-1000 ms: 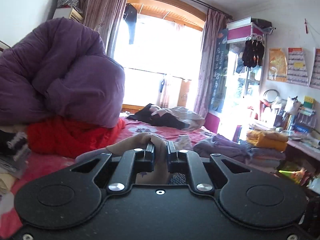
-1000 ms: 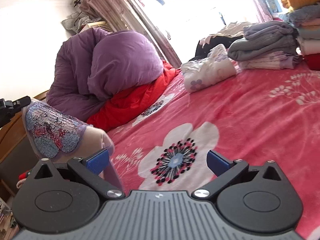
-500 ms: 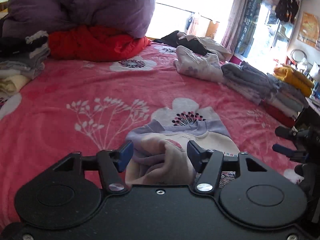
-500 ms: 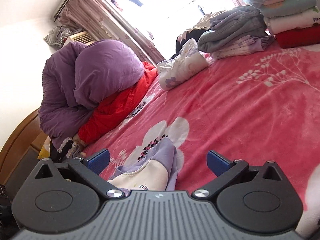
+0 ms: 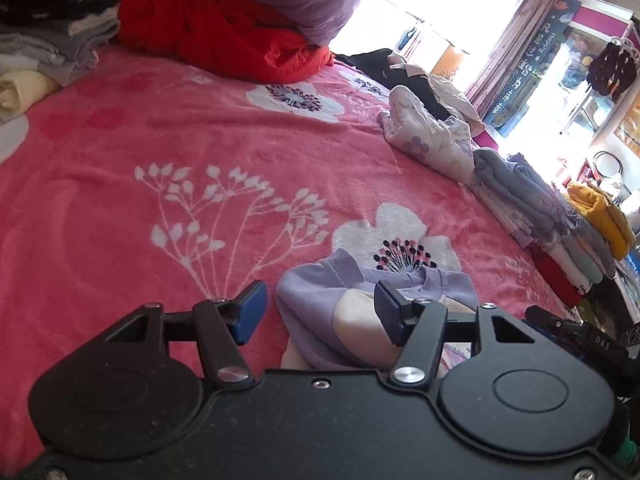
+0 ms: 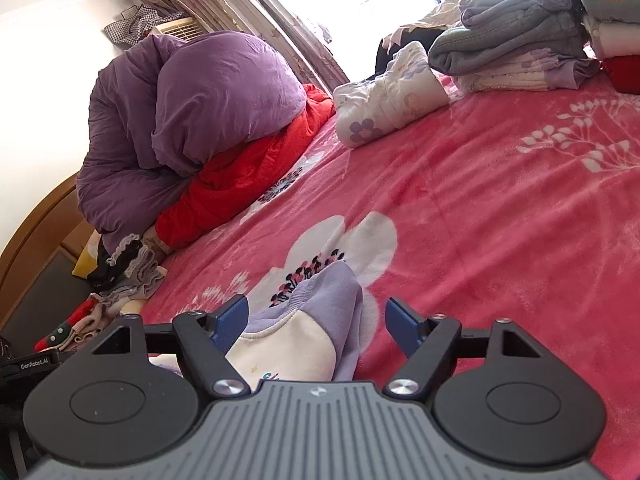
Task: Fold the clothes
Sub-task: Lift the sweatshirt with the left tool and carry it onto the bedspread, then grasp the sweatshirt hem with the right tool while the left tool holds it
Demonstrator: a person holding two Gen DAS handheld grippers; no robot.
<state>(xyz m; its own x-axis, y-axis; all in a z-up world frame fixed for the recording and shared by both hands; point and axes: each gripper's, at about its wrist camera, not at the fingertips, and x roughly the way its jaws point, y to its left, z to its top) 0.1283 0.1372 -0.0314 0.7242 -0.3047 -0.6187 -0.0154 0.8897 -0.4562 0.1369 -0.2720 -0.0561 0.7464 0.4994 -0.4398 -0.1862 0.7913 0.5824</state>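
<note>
A lilac and cream garment (image 5: pixel 316 296) lies bunched on the pink flowered bedspread (image 5: pixel 160 152), close in front of both grippers. My left gripper (image 5: pixel 320 314) stands open just over it, with the garment's lilac fold between its blue pads and not pressed. In the right wrist view the same garment (image 6: pixel 308 332) sits between the fingers of my right gripper (image 6: pixel 316 320). Its jaws are closing. The left pad (image 6: pixel 230 320) is at the cloth and the right pad (image 6: pixel 402 328) is apart from it.
A purple duvet (image 6: pixel 208 96) on a red quilt (image 6: pixel 248 168) fills the bed's head end. A white flowered garment (image 5: pixel 428 136) and stacks of folded clothes (image 5: pixel 560 232) line the right side. More folded items (image 5: pixel 52 44) lie at the left.
My left gripper came down to the bed, opened and let go of the garment, which now lies on the bedspread. The right gripper's jaws have narrowed around the cloth.
</note>
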